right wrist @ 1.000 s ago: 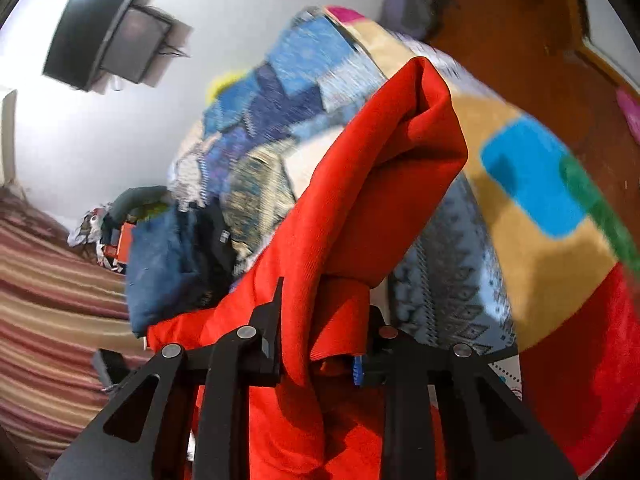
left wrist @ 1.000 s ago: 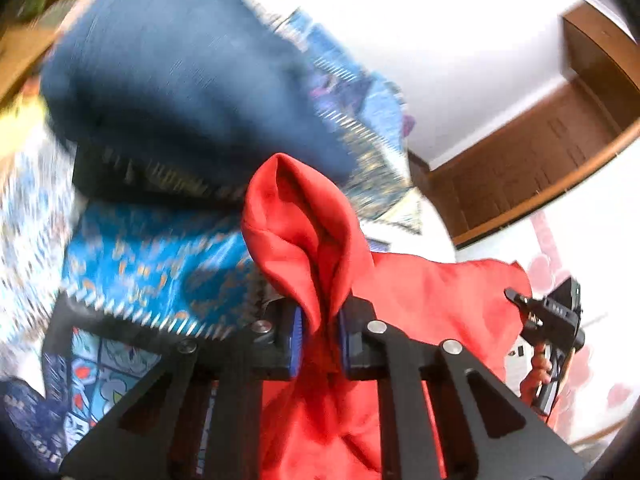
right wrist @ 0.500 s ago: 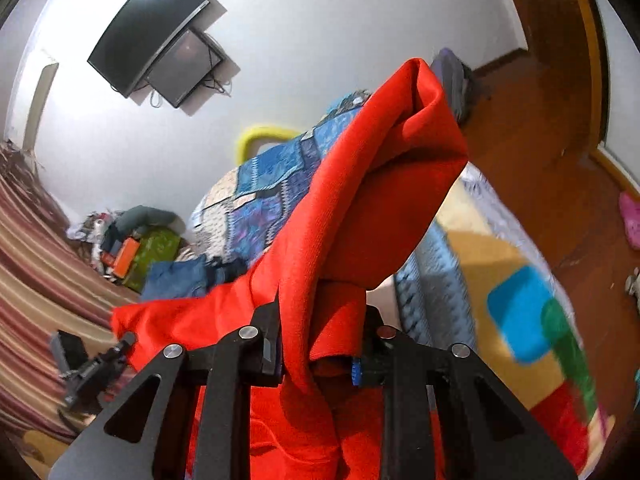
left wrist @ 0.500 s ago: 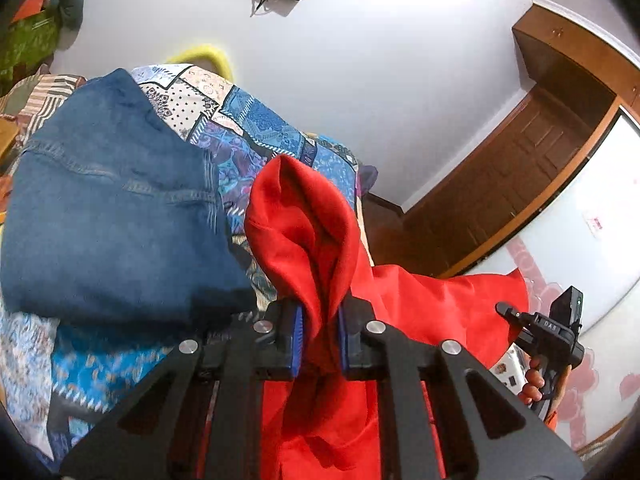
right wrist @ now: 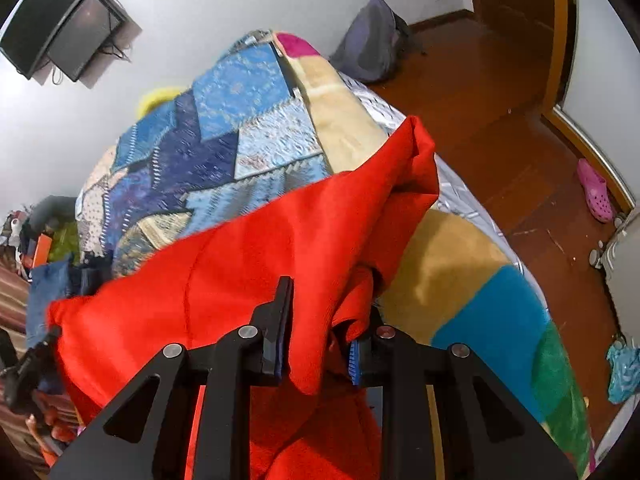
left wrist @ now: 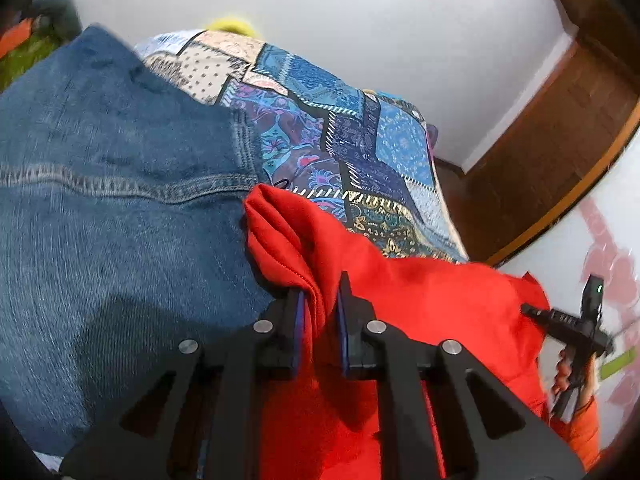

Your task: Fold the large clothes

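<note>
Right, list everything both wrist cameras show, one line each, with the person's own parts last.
Red garment: one, red, stretched between both grippers over the bed.
Denim garment: one, blue, on the bed, left of the red garment.
Patchwork bedspread: one, blue and purple patterns, covering the bed.
Blanket: one, tan, blue, green and red blocks, on the bed's right side.
Backpack: one, grey, on the floor by the wall.
Screen: one, black, on the wall.
Shoe: one, pink, on the wooden floor.
Left gripper: jaws shut on the red garment.
Right gripper: jaws just opening slightly, red garment between them.
</note>
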{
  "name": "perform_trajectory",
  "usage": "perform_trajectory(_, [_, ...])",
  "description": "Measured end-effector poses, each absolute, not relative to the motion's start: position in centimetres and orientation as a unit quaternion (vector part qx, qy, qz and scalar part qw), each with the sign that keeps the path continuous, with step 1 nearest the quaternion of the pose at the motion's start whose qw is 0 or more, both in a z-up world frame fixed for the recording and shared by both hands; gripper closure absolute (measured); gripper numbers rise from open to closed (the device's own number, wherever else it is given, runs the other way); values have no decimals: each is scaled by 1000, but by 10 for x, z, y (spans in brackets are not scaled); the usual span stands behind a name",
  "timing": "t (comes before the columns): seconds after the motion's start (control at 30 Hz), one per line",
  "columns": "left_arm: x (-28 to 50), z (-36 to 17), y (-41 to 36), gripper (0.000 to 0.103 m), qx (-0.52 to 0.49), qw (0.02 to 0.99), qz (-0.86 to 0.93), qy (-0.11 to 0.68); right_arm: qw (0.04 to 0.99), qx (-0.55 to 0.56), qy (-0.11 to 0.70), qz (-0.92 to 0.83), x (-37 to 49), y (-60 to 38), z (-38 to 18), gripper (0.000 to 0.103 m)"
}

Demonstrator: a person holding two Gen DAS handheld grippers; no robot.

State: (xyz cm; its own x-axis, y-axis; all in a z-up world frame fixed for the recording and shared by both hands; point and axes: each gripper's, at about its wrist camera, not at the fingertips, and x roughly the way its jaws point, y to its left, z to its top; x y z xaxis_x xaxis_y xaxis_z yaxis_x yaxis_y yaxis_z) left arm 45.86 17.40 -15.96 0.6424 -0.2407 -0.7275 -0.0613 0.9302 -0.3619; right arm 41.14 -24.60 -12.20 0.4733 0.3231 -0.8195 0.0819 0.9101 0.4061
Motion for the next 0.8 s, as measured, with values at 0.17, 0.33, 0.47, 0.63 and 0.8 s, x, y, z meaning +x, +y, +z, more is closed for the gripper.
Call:
perform_trajectory(0.17, [449, -151, 161, 88, -137, 890, -40, 432, 837, 180, 511, 78, 402, -252, -100, 76])
perform_trajectory(0.33, [432, -143, 159, 87, -124, 888, -41, 441, 853, 132, 500, 73, 388, -243, -80, 76])
perform_trajectory(0.47, [407, -130, 163, 87, -124, 889, -40, 440, 870, 78, 481, 72, 360, -241, -58, 74])
perform_trajectory(0.63, [372, -110, 169, 87, -112, 892, -36, 436, 881, 70, 459, 91, 325, -240, -32, 70])
perform_trajectory(0.8, [324, -91, 170, 80, -85, 903, -28, 421, 901, 48, 419, 101, 286, -234, -10, 47])
